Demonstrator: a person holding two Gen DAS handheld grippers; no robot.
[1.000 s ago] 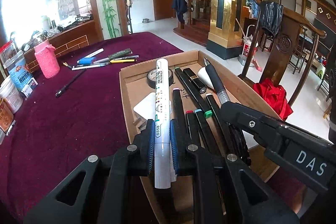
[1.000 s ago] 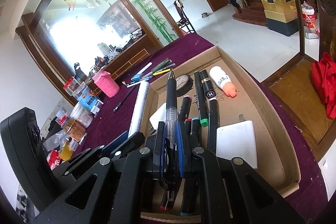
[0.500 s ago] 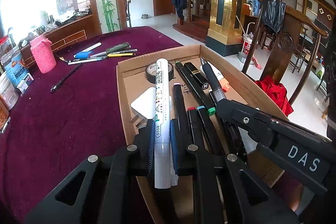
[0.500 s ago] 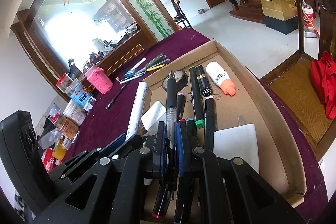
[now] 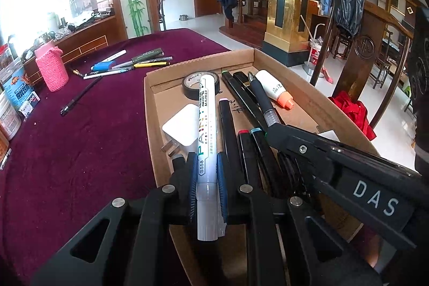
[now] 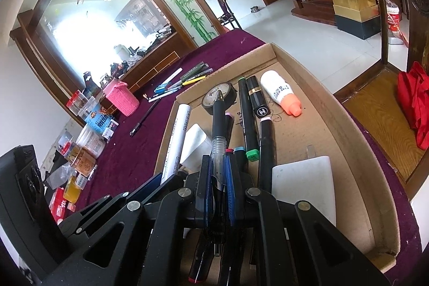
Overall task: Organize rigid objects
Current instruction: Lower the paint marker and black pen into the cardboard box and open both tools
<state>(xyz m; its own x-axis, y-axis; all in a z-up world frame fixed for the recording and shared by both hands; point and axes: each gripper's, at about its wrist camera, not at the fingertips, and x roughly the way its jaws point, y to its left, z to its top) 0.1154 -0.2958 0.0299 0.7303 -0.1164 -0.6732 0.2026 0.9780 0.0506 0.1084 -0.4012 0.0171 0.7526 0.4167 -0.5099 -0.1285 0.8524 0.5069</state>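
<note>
Slippage is the main risk: the left gripper [image 5: 206, 173] clamps a smooth white plastic paint marker [image 5: 205, 119] at lower centre, over the cardboard box [image 5: 308, 93]. Further right, the right gripper [image 6: 217, 173] pinches a glossy round-barrelled pen [image 6: 219, 125]; either cylinder could roll onto the packed markers below.

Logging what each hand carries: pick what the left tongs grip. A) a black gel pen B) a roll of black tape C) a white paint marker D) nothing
C: the left tongs are closed on the white paint marker, held lengthwise over the cardboard box; the black gel pen sits in the right tongs.
</note>
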